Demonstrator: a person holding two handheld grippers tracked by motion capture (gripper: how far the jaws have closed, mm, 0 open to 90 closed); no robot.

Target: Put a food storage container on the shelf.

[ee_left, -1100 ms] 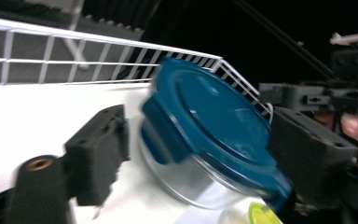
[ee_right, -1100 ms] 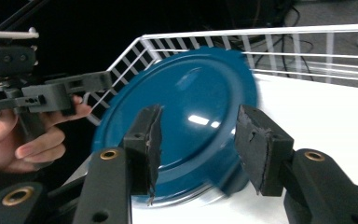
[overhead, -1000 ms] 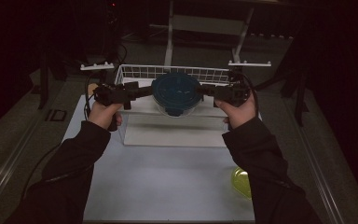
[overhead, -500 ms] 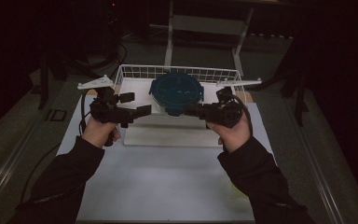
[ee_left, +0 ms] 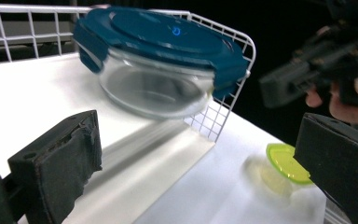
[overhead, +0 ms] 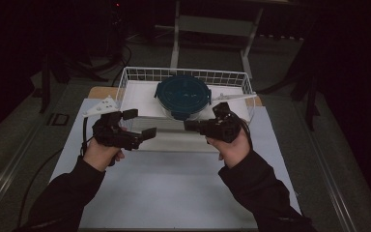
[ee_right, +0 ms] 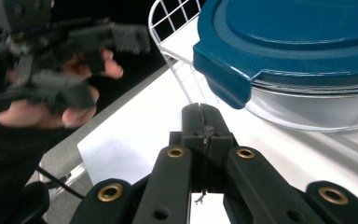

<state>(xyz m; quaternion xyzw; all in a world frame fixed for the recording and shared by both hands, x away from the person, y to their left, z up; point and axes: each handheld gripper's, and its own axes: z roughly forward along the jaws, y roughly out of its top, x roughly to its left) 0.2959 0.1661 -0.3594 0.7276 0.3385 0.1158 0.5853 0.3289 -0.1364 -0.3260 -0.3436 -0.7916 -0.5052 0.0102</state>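
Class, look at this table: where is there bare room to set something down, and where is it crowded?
Free: the white mat between the person's forearms, and the wire basket's floor left of the blue-lidded glass container. Crowded: the basket's near edge, where the left gripper and right gripper flank the container; a yellow-green lid lies beside the basket.

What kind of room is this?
Probably a lab or workshop set up for recording: a white table in a dark room, hand-held black tools trailing cables, and a blue-lidded glass container in a white wire basket.

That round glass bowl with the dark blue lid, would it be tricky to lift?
The round glass bowl with the dark blue lid looks thick-walled, so probably heavy and breakable. Its smooth, curved sides may slip; the lid's clip tabs likely offer a surer hold.
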